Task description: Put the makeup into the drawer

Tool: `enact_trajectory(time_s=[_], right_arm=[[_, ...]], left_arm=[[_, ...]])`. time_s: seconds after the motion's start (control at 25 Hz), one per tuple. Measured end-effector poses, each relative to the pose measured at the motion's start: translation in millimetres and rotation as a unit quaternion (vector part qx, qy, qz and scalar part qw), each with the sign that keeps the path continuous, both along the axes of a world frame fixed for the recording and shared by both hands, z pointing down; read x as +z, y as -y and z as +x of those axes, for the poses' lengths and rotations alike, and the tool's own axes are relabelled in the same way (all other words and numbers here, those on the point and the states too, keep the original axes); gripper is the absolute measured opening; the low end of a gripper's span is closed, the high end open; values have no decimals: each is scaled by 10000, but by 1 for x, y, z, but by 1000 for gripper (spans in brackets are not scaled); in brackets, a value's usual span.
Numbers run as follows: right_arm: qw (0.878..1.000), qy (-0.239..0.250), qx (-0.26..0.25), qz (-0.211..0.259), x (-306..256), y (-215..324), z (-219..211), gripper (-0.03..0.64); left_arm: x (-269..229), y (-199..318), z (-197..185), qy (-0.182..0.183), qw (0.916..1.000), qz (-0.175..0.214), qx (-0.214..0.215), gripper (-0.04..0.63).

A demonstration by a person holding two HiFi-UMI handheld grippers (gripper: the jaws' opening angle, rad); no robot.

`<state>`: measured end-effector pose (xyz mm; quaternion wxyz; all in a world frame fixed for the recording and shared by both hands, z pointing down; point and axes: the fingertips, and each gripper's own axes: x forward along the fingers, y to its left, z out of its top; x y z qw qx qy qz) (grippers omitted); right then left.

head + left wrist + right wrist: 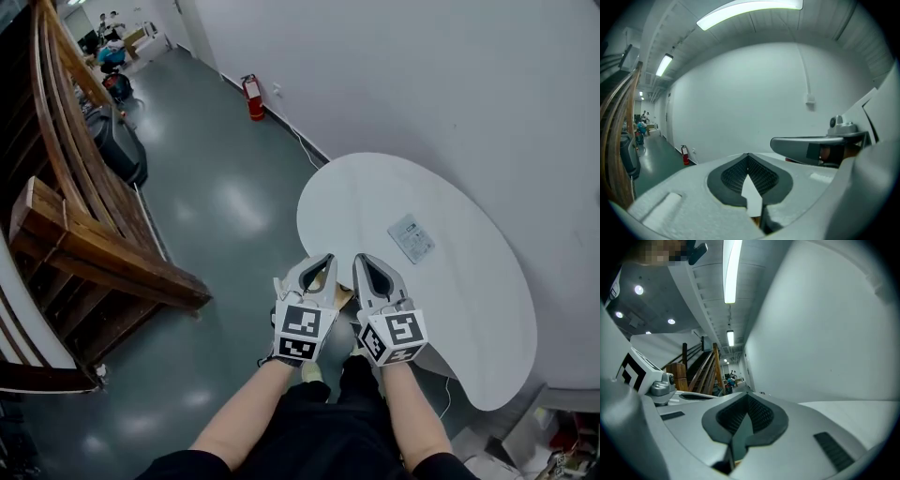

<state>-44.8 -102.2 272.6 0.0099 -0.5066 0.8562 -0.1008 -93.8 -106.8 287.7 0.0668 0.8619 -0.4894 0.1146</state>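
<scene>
**Both grippers closed and empty at the near edge of the table**

I hold my left gripper and my right gripper side by side, just apart, over the near edge of the white round-edged table. Both point away from me across its top.

The fingers of my left gripper are pressed together at the tips. Only the teardrop-shaped hollow between their dark ribbed pads stays open behind the tips, and nothing sits in it. My right gripper is the same, tips meeting and nothing held.

The one thing lying on the table is a small flat pale rectangular packet. It rests flat near the middle of the top, beyond my right gripper and well apart from it. I cannot tell whether it is the makeup.

The table stands against the white wall. Left of the table runs the glossy grey-green floor, and beyond the table a red fire extinguisher stands at the foot of that wall. Far left of the table rises a brown wooden staircase.
</scene>
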Motion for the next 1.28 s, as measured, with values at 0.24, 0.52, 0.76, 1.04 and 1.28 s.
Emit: enact_trajectory(time_s=[0.24,0.52,0.76,1.04,1.28], right_arm=[[9998,-73,1,173,-28,-8,1,15],[9989,-146,89,435,-60,-8,10,15],[9979,-245,98,597,-81,-5,9,15],[9977,-278,81,615,-86,-2,5,14],[9974,-308,20,650,-92,1,2,14]], left_arm=[[-35,-9,0,-135,9997,202,16,11],[-66,-11,9,-456,9982,354,173,11],[-87,-8,11,-557,9968,531,230,11],[-98,-5,7,-535,9964,612,234,11],[-100,-2,8,-515,9965,624,220,11]])
